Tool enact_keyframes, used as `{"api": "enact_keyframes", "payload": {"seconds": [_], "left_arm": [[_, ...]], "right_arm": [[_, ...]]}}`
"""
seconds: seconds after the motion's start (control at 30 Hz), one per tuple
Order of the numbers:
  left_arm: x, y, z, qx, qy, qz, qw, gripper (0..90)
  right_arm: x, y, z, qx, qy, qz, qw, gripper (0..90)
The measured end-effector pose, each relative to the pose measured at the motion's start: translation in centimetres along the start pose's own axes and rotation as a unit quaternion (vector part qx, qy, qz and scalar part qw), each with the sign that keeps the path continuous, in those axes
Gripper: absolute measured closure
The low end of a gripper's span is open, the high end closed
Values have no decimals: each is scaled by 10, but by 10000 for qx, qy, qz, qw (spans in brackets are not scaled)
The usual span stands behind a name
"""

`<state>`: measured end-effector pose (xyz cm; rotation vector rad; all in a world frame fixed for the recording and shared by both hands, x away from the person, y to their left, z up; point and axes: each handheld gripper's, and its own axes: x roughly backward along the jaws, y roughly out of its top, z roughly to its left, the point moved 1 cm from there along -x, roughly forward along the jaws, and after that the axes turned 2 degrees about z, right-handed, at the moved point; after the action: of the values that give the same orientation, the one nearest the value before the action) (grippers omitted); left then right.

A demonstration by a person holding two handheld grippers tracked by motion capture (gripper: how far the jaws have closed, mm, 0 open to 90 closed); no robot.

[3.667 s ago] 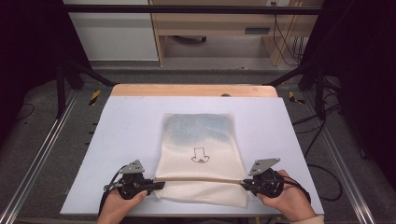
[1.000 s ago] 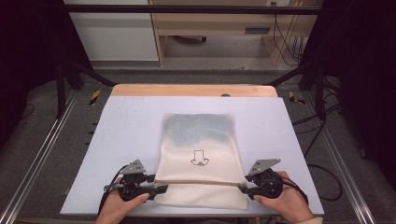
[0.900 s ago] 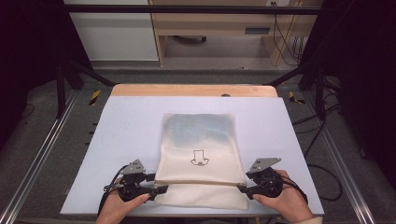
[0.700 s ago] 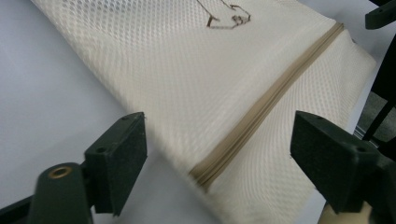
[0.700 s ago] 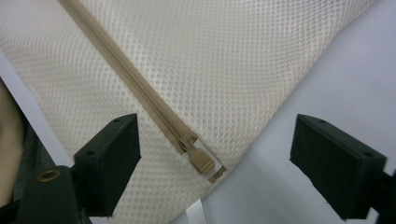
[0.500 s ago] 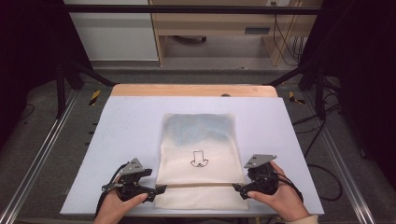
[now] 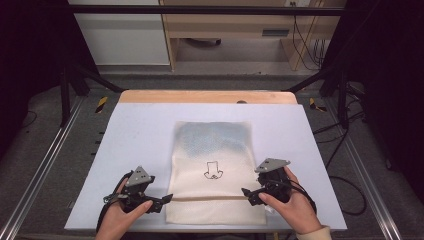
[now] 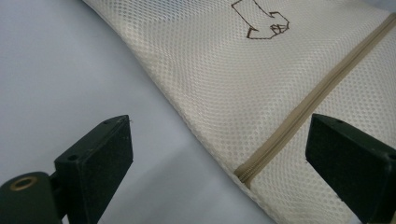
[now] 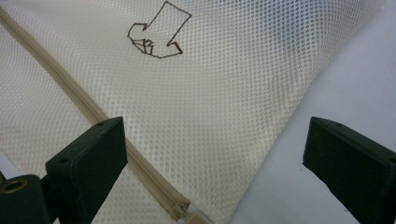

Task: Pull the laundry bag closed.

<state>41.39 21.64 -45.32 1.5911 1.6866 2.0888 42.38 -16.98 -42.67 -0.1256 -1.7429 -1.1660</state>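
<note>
A cream-coloured rectangular mesh laundry bag [image 7: 214, 170] is laid flat at the middle of the pale blue desk [image 7: 130, 135], its near end close to the desk's front edge. A brown outlined arrow-like mark [image 7: 213, 170] is stitched at its centre, and a beige zip [image 7: 207, 198] runs across its near part from 1 side to the other; bluish contents show faintly through the far half. The fabric is judged to be light, soft and limp, likely to sag and fold when lifted, so it is best taken at the 2 side edges by the zip ends, where the seam gives some firmness.

The left gripper [image 7: 161, 202] is held just beside the bag's left edge at the zip end, the right gripper [image 7: 248, 195] at the right edge. The jaws of both have just been opening and now stand wide apart. In each gripper view the bag's edge lies between the black fingers [image 8: 95, 161] but is not pressed.
</note>
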Motion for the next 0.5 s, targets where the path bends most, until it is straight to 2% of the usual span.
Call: {"api": "enact_keyframes", "payload": {"seconds": [0.17,0.3,0.5], "left_arm": [[7,10,4,-87,180,3,9998,78],[9,19,7,-112,204,43,9997,78],[15,41,11,-175,329,-13,9993,79]], "right_arm": [[-1,12,0,-71,-129,-68,9999,69],[-4,22,0,-125,-183,-103,9997,69],[-5,38,2,-167,-244,-281,9992,69]]}}
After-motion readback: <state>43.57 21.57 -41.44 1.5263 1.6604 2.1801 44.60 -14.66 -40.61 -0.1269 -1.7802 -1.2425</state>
